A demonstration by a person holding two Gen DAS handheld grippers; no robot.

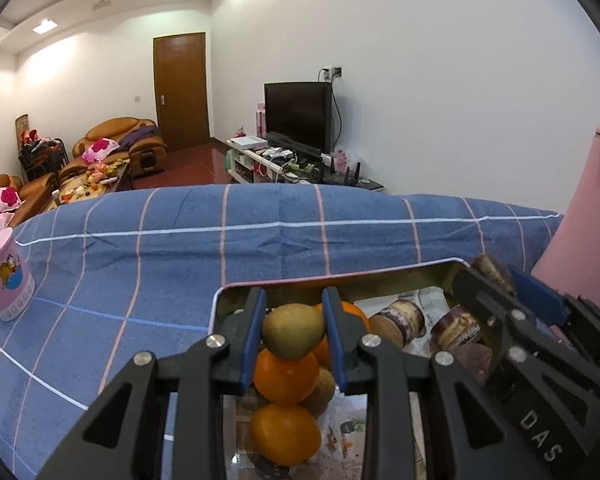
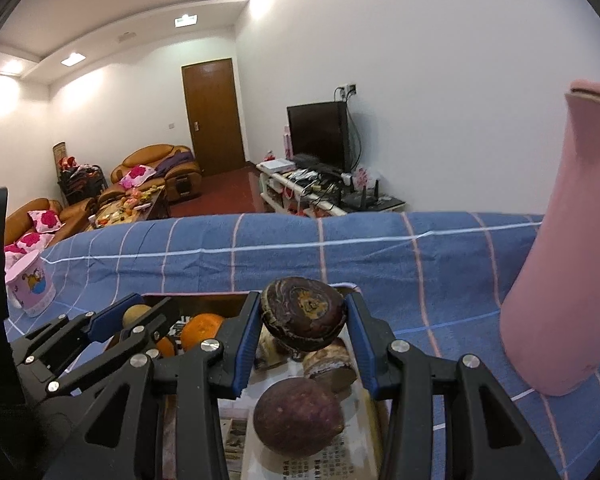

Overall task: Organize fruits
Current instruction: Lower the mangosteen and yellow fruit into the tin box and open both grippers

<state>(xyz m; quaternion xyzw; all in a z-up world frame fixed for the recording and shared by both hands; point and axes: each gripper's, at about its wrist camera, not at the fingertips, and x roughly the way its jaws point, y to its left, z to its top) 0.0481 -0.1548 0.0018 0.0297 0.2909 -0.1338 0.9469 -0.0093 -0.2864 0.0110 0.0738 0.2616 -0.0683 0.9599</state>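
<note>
Two grips: your left fingers (image 1: 294,334) squeeze a green fruit (image 1: 293,332); your right fingers (image 2: 303,326) squeeze a dark purple fruit (image 2: 303,318).

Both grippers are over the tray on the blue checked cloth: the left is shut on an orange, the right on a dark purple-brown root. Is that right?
Not quite. The left gripper is shut on a greenish-brown fruit, not an orange; oranges lie below it in the tray, as the left wrist view shows. The right gripper does hold the dark root.
</note>
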